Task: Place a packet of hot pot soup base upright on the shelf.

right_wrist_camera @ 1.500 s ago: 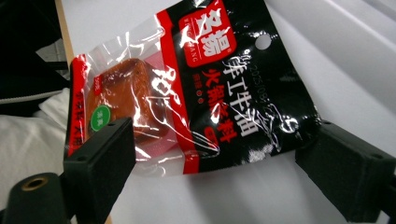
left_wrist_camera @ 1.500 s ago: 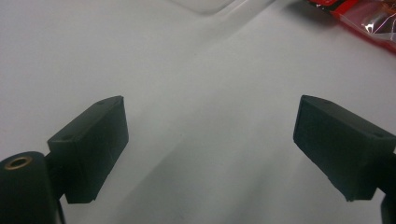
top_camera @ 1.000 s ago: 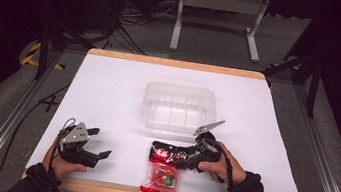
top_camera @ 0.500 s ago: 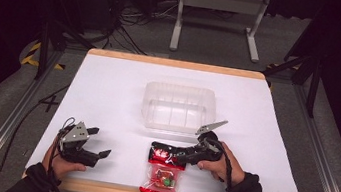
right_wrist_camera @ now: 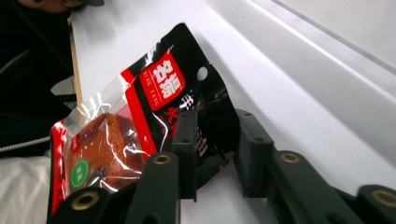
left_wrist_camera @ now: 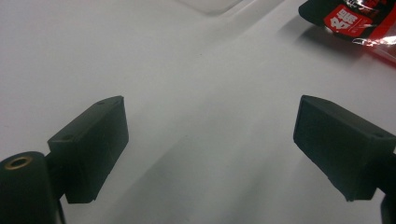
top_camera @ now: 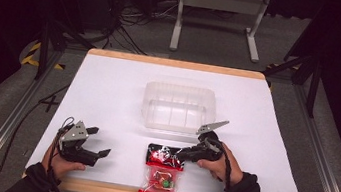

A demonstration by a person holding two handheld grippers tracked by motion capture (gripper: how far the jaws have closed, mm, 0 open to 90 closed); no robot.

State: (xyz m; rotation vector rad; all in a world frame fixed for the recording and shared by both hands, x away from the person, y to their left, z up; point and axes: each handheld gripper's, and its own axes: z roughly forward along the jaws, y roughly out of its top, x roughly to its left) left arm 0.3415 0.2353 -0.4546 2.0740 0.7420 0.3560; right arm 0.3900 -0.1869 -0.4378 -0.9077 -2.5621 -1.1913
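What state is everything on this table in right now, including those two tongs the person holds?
Snack packet: sealed, lying flat near the table's front edge, its black top edge lifted between the right tongs' jaws.
Clear plastic container: empty, lidless, upright mid-table.
Right tongs: jaws have just been closing, now pinching the packet's top edge.
Left tongs: jaws wide open, nothing between them, above bare table.

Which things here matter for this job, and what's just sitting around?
In play: snack packet, its black top edge between the just-closing right tongs; clear plastic tub, the likely destination.

Idle: left tongs, open, nothing between them; white table.
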